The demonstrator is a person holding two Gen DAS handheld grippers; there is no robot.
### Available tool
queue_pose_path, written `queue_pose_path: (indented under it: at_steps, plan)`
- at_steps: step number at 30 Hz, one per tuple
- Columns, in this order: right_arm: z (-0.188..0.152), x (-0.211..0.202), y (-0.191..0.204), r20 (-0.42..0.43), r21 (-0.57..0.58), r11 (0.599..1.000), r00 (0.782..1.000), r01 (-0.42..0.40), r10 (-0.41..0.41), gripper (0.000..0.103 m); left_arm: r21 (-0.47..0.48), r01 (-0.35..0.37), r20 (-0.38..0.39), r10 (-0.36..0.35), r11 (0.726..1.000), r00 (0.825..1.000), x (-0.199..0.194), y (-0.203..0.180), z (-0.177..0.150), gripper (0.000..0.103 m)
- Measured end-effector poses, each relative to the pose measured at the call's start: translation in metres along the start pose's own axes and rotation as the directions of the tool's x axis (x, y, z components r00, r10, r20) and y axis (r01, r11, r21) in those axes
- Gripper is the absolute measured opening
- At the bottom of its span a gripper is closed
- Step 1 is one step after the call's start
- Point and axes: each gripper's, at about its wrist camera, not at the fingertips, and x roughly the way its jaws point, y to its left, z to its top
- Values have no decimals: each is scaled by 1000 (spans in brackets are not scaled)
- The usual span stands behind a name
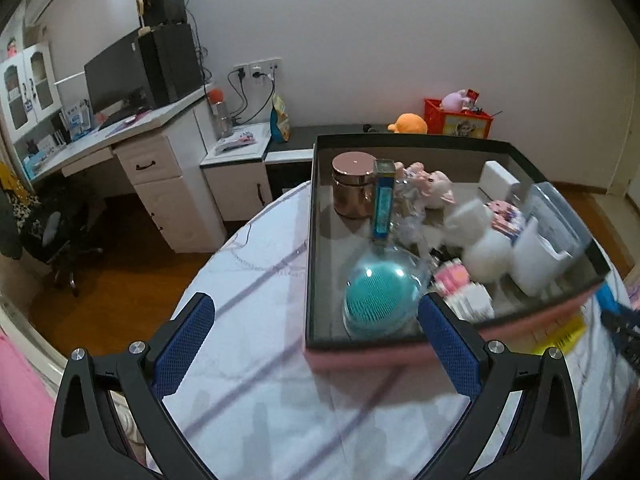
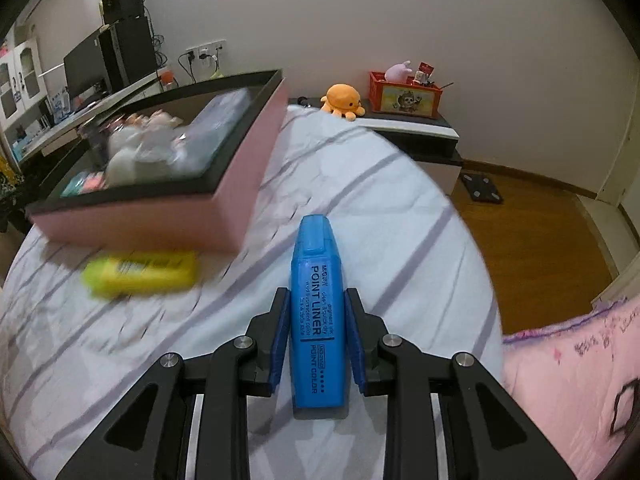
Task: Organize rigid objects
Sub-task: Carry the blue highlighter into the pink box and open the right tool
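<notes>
A pink box (image 1: pixel 360 354) with a black rim lies on the striped bed sheet; it also shows in the right wrist view (image 2: pixel 168 222). Inside are a teal brush (image 1: pixel 378 296), a copper jar (image 1: pixel 353 184), a blue upright package (image 1: pixel 383 204), white containers and small toys. My left gripper (image 1: pixel 316 328) is open and empty over the box's near left corner. My right gripper (image 2: pixel 317 312) is shut on a blue highlighter (image 2: pixel 318 312) marked "POINT LINER", held above the sheet right of the box. A yellow highlighter (image 2: pixel 140 274) lies on the sheet by the box's front.
A pink blanket (image 2: pixel 572 380) lies at the right. A low shelf (image 2: pixel 416 126) behind the bed carries an orange plush (image 2: pixel 344 100) and a red crate (image 2: pixel 404 94). A white desk (image 1: pixel 132 140) with a monitor stands at the left, over wooden floor.
</notes>
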Motion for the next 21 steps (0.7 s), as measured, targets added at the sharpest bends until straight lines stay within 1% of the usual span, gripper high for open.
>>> queue_pose_path:
  at_steps: [2, 3, 4, 5, 6, 7, 8, 10, 11, 12, 13, 16, 17, 18, 19, 21]
  plan:
    - [13, 9, -5, -8, -15, 1000, 1000, 9, -9, 27, -1, 9, -24, -9, 1000, 1000, 13, 3, 5, 101]
    - [17, 13, -7, -11, -18, 1000, 1000, 0, 0, 27, -6, 5, -43, -5, 1000, 999, 21, 5, 6, 92]
    - [23, 19, -10, -19, -24, 1000, 1000, -17, 16, 27, -6, 4, -66, -4, 1000, 998, 28, 7, 7, 88]
    - [26, 22, -9, -20, -31, 999, 1000, -25, 24, 27, -20, 19, -82, -21, 1000, 996, 34, 10, 7, 87]
    - [30, 26, -10, -22, -34, 999, 999, -34, 34, 27, -51, 50, -89, -54, 997, 995, 37, 14, 8, 82]
    - [33, 29, -10, -29, -37, 998, 999, -46, 45, 27, -67, 62, -92, -68, 996, 993, 39, 17, 9, 78]
    - [35, 32, -12, -31, -41, 998, 998, -57, 56, 27, -65, 61, -93, -67, 996, 993, 40, 18, 11, 74]
    - [37, 34, -13, -31, -42, 997, 997, -65, 64, 27, -47, 45, -92, -49, 998, 995, 42, 19, 14, 62]
    - [38, 36, -14, -34, -44, 997, 997, -68, 67, 27, -43, 44, -96, -48, 998, 994, 45, 20, 16, 52]
    - [39, 36, -15, -34, -45, 997, 997, -69, 67, 27, -42, 49, -122, -54, 998, 991, 50, 22, 17, 38]
    - [41, 37, -14, -35, -46, 997, 997, -68, 66, 27, -35, 48, -150, -53, 998, 987, 57, 22, 17, 31]
    - [42, 39, -14, -39, -54, 996, 997, -64, 62, 27, -10, 55, -179, -56, 998, 982, 68, 19, 14, 24]
    - [42, 40, -13, -40, -58, 996, 997, -61, 59, 27, -25, 76, -176, -79, 997, 981, 69, 19, 14, 17]
    - [43, 41, -14, -39, -59, 996, 997, -61, 59, 27, -29, 85, -177, -88, 996, 980, 69, 18, 13, 14]
    - [43, 41, -14, -38, -57, 997, 998, -61, 59, 27, -27, 85, -174, -89, 996, 981, 69, 17, 13, 12]
    - [42, 41, -14, -37, -59, 997, 998, -58, 56, 27, -22, 96, -162, -98, 995, 982, 67, 15, 12, 5]
